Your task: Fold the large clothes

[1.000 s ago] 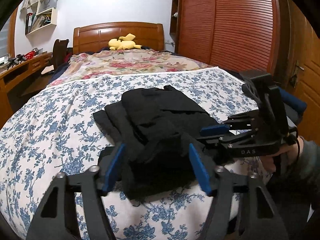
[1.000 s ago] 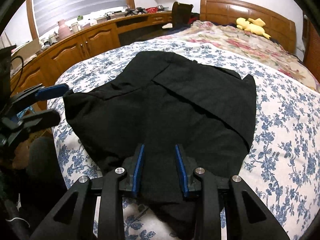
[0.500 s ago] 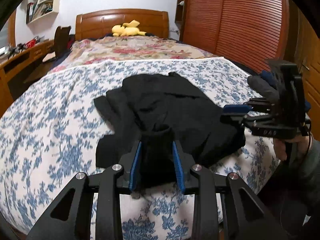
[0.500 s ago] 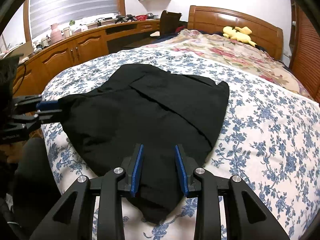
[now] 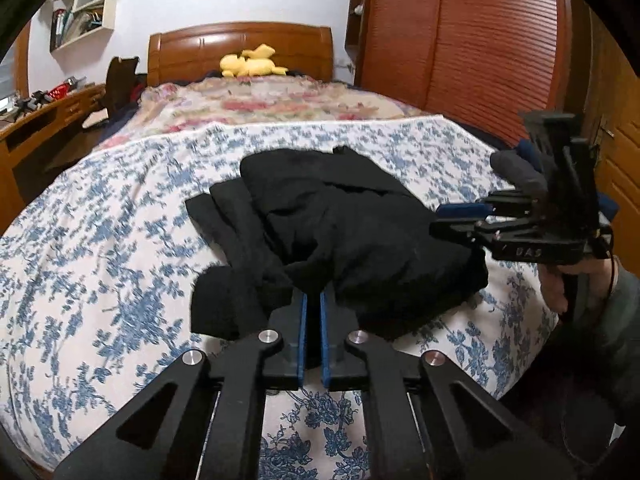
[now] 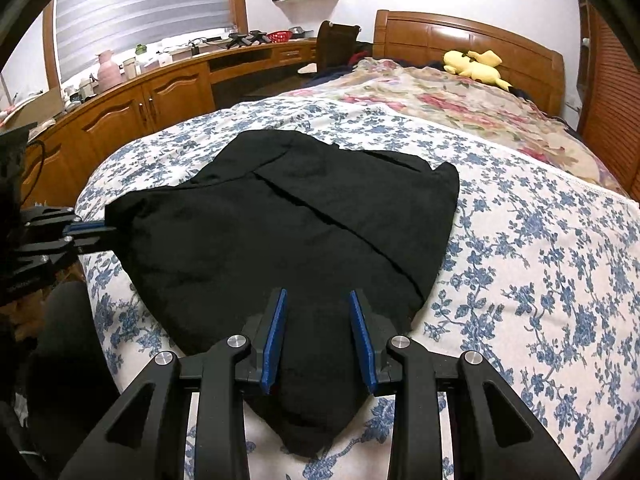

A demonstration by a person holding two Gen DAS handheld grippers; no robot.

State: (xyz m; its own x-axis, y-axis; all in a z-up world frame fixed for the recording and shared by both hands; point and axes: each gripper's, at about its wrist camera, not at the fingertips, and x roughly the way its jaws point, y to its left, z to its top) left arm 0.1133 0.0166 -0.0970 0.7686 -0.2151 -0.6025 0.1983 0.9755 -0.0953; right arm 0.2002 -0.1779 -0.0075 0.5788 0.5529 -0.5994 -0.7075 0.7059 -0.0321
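Observation:
A large black garment [image 5: 340,216] lies partly folded on the blue-flowered bedspread [image 5: 100,264]; it also shows in the right wrist view [image 6: 280,224]. My left gripper [image 5: 312,304] is shut on the garment's near edge, which bunches up at the fingertips. In the right wrist view it [image 6: 92,230] pinches the garment's left corner. My right gripper [image 6: 318,308] stands partly shut around the near corner of the garment, with cloth between its blue pads [image 6: 276,328]. It also shows in the left wrist view [image 5: 452,216] at the garment's right edge.
A floral quilt [image 5: 260,100] and a yellow plush toy [image 5: 252,64] lie near the wooden headboard [image 5: 240,48]. A wooden desk and cabinets [image 6: 140,100] run along the left of the bed. A red-brown wardrobe [image 5: 460,40] stands on the right.
My left gripper went from wide open over the garment to shut on its near edge. The garment was drawn flatter and toward the bed's foot. The right gripper kept its hold.

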